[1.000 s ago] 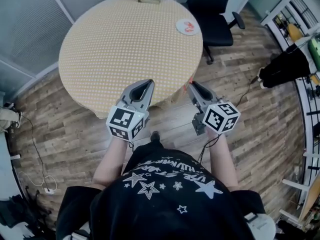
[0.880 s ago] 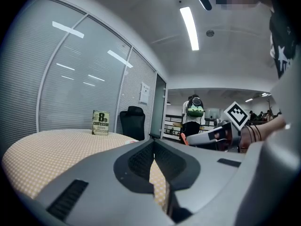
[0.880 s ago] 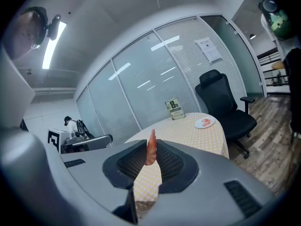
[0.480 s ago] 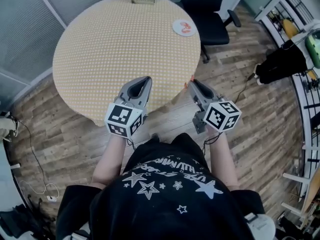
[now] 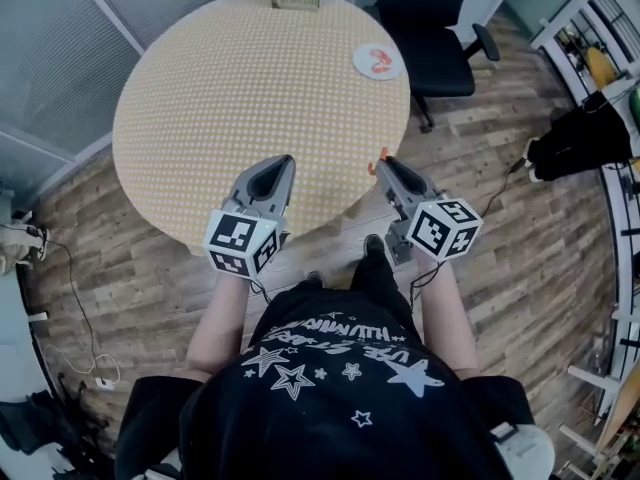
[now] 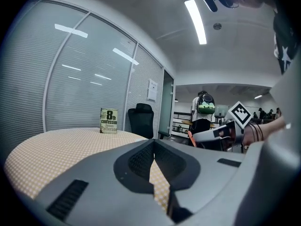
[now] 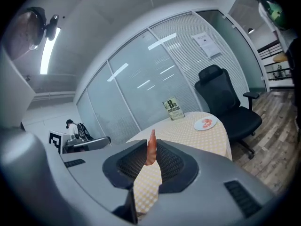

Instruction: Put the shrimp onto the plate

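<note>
Shrimp (image 7: 151, 149) is clamped tail-up in our right tool (image 7: 149, 145) for carrying, over the bench (image 5: 200, 118) edge, well short of the plate (image 5: 378, 60). Our left tool (image 6: 153, 147) idles, jaws together, empty.

The left gripper (image 5: 279, 164) and the right gripper (image 5: 385, 165) point forward, side by side. The left's jaws meet at their tips, nothing between them. The right's jaws clamp a shrimp (image 7: 150, 148) that pokes up past their tips.

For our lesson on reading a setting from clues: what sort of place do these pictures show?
Most likely an office meeting room: glass partition walls fitted with blinds, a black swivel office chair, and a round table standing on wood-look flooring.
</note>
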`<state>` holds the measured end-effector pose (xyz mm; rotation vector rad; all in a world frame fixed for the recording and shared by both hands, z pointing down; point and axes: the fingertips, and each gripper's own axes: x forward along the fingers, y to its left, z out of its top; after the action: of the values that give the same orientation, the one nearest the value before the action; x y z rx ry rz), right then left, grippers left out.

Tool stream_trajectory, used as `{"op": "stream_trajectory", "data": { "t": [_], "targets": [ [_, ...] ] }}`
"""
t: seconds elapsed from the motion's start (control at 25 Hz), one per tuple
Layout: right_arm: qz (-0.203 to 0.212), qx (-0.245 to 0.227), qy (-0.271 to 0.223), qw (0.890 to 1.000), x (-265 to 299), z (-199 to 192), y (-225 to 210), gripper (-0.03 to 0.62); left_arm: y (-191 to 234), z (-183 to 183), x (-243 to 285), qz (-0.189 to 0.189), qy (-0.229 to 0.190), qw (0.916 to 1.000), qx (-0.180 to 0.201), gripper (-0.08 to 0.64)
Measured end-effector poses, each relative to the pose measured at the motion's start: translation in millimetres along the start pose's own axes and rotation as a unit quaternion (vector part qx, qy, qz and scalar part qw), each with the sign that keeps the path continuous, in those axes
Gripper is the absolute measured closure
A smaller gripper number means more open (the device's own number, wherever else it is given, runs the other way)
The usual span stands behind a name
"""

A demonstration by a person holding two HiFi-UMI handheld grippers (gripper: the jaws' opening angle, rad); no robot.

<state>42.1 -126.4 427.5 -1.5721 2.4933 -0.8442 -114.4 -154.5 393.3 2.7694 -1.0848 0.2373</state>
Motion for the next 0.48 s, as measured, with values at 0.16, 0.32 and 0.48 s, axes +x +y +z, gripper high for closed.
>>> {"op": "stream_trajectory", "data": {
  "t": [0.16,0.32,0.48],
  "targets": [
    [0.016,-0.001,0.012,1.000,13,16,-25,0.531,1,8,22,0.027,0.000,0.9996,-0.003,0.552],
    [0.034,0.003,0.016,0.999,24,35,-54,0.531,-3,15,47,0.044,0.001,0.9990,0.001,0.552],
    [0.052,0.010,0.023,0.998,32,50,-81,0.531,-10,20,74,0.060,0.004,0.9982,-0.005,0.552]
  ]
}}
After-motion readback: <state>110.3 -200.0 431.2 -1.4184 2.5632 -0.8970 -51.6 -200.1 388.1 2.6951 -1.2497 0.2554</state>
